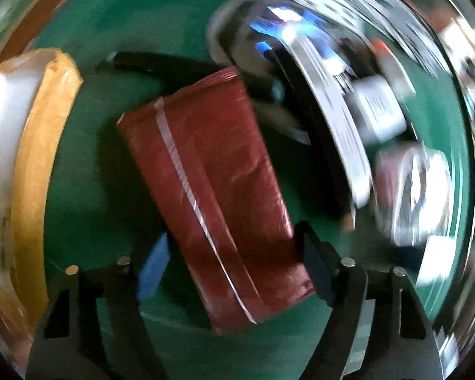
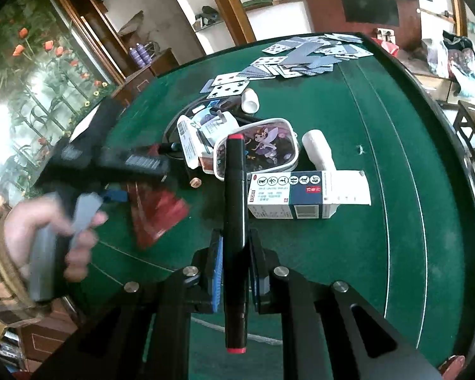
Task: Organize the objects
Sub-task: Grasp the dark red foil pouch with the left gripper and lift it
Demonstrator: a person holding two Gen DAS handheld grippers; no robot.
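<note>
A dark red roll of plastic (image 1: pixel 218 190) with a clear tape strip lies on the green felt table (image 1: pixel 88 164). My left gripper (image 1: pixel 234 231) points straight down over it, open, with the roll between the fingers. The blue left pad (image 1: pixel 155 262) stands clear of the roll, and the right finger (image 1: pixel 313 259) is at its edge. In the right wrist view the roll (image 2: pixel 155 212) is blurred beneath the left gripper's black body (image 2: pixel 110 161), held by a hand (image 2: pixel 47 237). My right gripper (image 2: pixel 236 237) is shut on a black marker (image 2: pixel 236 190) with red ends, held above the table.
A fairy-print pencil case (image 2: pixel 259 148), a medicine box (image 2: pixel 307 196), a white tube (image 2: pixel 319 148), a white cup (image 2: pixel 250 101) and a small die (image 2: pixel 195 183) crowd the table's middle. Playing cards (image 2: pixel 300 57) lie scattered at the far side. A yellow-and-white rim (image 1: pixel 38 158) runs along the left.
</note>
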